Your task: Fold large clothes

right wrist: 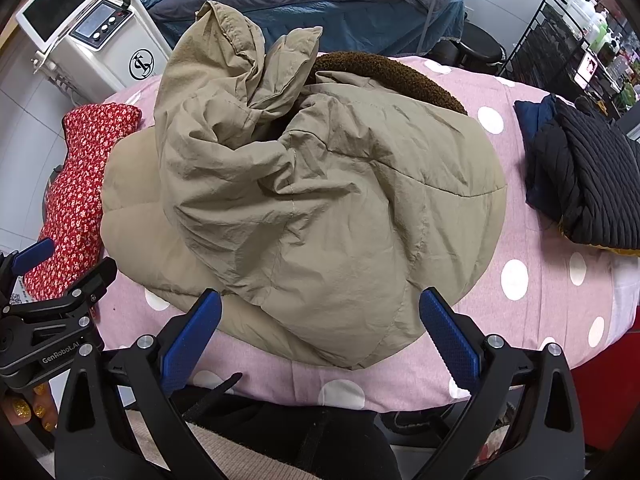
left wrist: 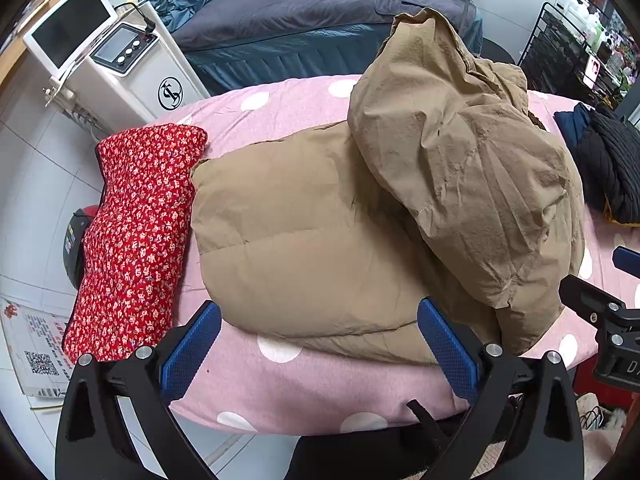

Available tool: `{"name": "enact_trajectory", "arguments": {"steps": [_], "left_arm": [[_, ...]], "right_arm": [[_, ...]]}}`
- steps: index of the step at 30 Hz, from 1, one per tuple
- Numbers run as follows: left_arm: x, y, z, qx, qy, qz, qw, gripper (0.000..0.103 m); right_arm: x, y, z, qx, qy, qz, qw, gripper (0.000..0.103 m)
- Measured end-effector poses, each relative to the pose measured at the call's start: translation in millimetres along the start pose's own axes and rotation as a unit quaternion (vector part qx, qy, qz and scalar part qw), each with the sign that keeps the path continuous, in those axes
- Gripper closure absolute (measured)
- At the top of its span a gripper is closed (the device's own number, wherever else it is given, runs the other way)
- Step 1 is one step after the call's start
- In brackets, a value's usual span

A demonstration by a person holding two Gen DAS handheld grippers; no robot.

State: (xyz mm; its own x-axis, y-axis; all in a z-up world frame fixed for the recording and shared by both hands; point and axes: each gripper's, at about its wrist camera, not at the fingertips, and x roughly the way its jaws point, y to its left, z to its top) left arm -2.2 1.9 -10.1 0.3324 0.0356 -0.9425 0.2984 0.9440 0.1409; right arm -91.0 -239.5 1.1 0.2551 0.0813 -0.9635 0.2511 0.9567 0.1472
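A big tan padded jacket (left wrist: 320, 240) lies bunched on the pink polka-dot table cover (left wrist: 304, 392); its upper part is heaped and crumpled at the right. In the right wrist view the same jacket (right wrist: 320, 208) shows a brown fleece collar (right wrist: 400, 76) at the far side. My left gripper (left wrist: 320, 344) is open just short of the jacket's near edge, nothing between its blue pads. My right gripper (right wrist: 320, 336) is open too, at the jacket's near hem. Each gripper shows at the edge of the other's view: the right gripper (left wrist: 608, 312), the left gripper (right wrist: 52, 300).
A folded red floral garment (left wrist: 136, 236) lies at the table's left end. Folded black and navy clothes (right wrist: 584, 184) sit at the right end. A white machine with a screen (left wrist: 116, 64) stands behind left, a grey-covered bed (left wrist: 320, 12) behind, a black wire rack (right wrist: 560, 40) at right.
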Motion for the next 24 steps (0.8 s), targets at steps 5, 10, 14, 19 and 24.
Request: {"name": "enact_trajectory", "arguments": {"steps": [5,10,14,19,24], "left_arm": [[1.5,-0.1,-0.9,0.001,0.002,0.0,1.0,0.006],[1.3,0.1,-0.8,0.001,0.001,0.0,1.0,0.006],[1.1,-0.1,-0.4,0.001,0.001,0.0,1.0,0.007],[1.0,-0.2,-0.2,0.0,0.002,0.0,1.0,0.007],[2.0,-0.6,-0.5,0.0,0.003,-0.001,1.0,0.007]], "right_arm": [[0.7,-0.1,0.0,0.0,0.002,0.001,1.0,0.006],[0.8,-0.1,-0.1,0.001,0.0,0.001,1.0,0.006],[0.0,-0.4,0.4,0.0,-0.001,-0.001,1.0,0.006],[0.2,-0.2,0.5,0.0,-0.001,-0.001,1.0,0.006],[0.9,-0.2,0.5,0.0,0.001,0.0,1.0,0.006]]}}
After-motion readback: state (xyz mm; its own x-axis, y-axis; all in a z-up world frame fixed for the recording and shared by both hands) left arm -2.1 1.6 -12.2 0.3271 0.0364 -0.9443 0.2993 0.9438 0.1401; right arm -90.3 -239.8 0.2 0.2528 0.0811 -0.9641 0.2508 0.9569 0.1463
